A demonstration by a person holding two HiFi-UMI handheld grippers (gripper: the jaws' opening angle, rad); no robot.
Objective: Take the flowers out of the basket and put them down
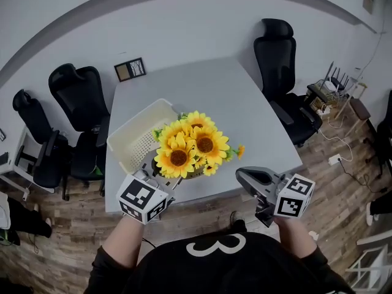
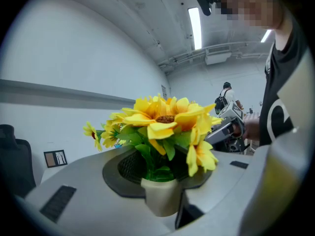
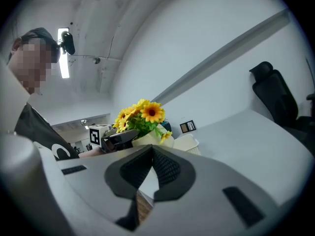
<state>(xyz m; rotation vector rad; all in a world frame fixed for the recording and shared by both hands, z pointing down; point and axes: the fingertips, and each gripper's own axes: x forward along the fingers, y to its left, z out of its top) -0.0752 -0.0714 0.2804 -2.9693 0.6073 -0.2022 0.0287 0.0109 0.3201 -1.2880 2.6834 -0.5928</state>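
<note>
A bunch of yellow sunflowers [image 1: 190, 144] stands in a small white pot [image 2: 160, 196]. My left gripper [image 1: 166, 176] is shut on that pot, the jaws pressing its sides, and holds it upright over the front part of the grey table [image 1: 245, 103]. The cream basket [image 1: 139, 133] lies just behind and left of the flowers. The blooms hide the pot in the head view. My right gripper [image 1: 246, 176] hovers at the table's front edge, right of the flowers, with its pads [image 3: 165, 168] together and nothing between them. In the right gripper view the flowers [image 3: 141, 114] and left gripper [image 3: 118, 137] show beyond its jaws.
A small framed picture [image 1: 130, 70] lies at the table's far left corner. Black office chairs stand at the left [image 1: 82, 97] and the far right [image 1: 278, 60]. Cables and gear [image 1: 331, 90] lie on the wooden floor at the right.
</note>
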